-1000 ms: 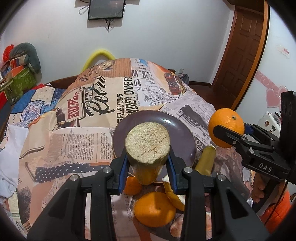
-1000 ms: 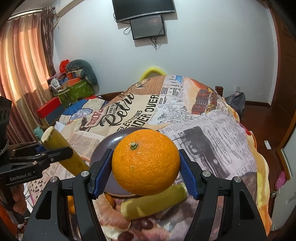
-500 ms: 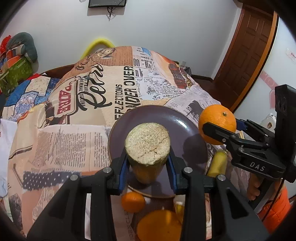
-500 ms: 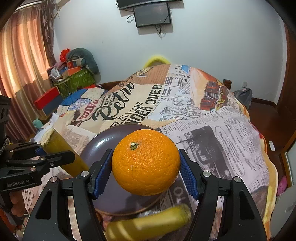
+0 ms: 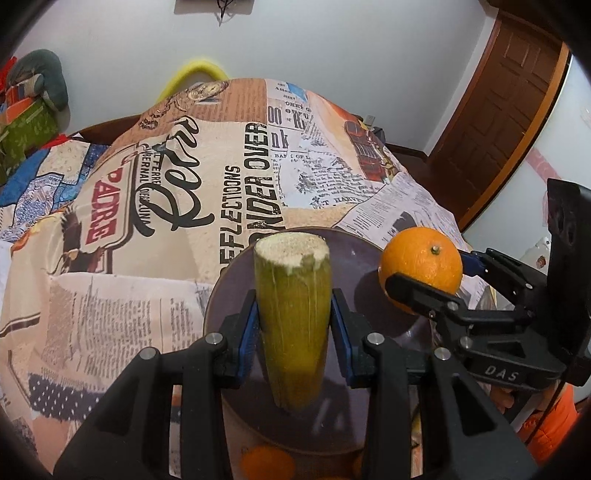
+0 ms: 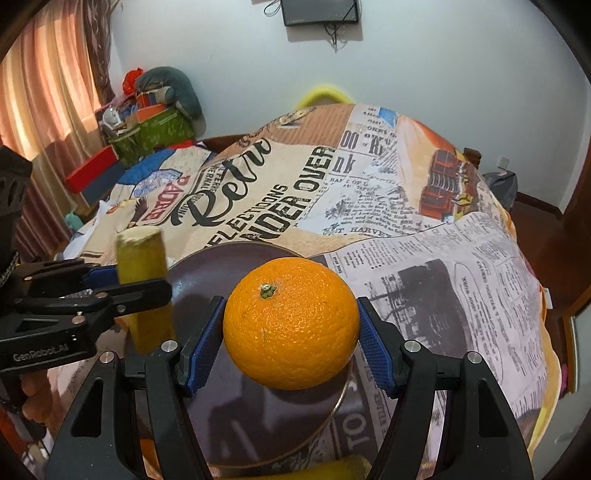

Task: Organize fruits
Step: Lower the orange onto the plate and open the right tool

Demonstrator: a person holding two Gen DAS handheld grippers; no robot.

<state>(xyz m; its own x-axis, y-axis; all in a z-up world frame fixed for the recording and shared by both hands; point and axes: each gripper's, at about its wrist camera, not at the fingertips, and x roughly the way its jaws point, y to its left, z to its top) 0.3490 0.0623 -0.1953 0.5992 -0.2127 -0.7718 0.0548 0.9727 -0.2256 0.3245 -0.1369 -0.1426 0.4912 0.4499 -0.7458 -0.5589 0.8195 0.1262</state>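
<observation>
Left gripper (image 5: 293, 328) is clamped on a yellow-green cut stalk (image 5: 292, 317) – looks like a chunk of sugarcane, though I can't say for sure – blue pads pressed on both sides of it, rough pale cut end pointing up. It hangs over the near-left part of the dark purple plate (image 5: 354, 258); whether the bottom end touches the plate is hard to tell. Right gripper (image 6: 291, 341) has the big orange (image 6: 291, 325) squeezed between its blue pads, stem end facing up, over the near-right part of the same plate (image 6: 229, 258), casting a shadow on it. From the right wrist view the stalk (image 6: 142, 280) sits to the left of the orange, the two grippers side by side and not touching.

Right at the bottom edge, close to the cameras, there's another small orange (image 5: 267, 463) peeking out by the plate rim and a yellowish piece (image 6: 332, 469) that's mostly cut off.

The plate rests on a bed with a newspaper-print blanket (image 5: 184, 184) – big "Retro" lettering. Further back: a yellow curved thing (image 6: 323, 94) behind the bed, a pile of boxes and a grey cushion (image 6: 170, 86) on the left by the curtain (image 6: 48, 81), a wooden door (image 5: 506, 110) on the right, and a screen (image 6: 319, 11) up on the white wall.
</observation>
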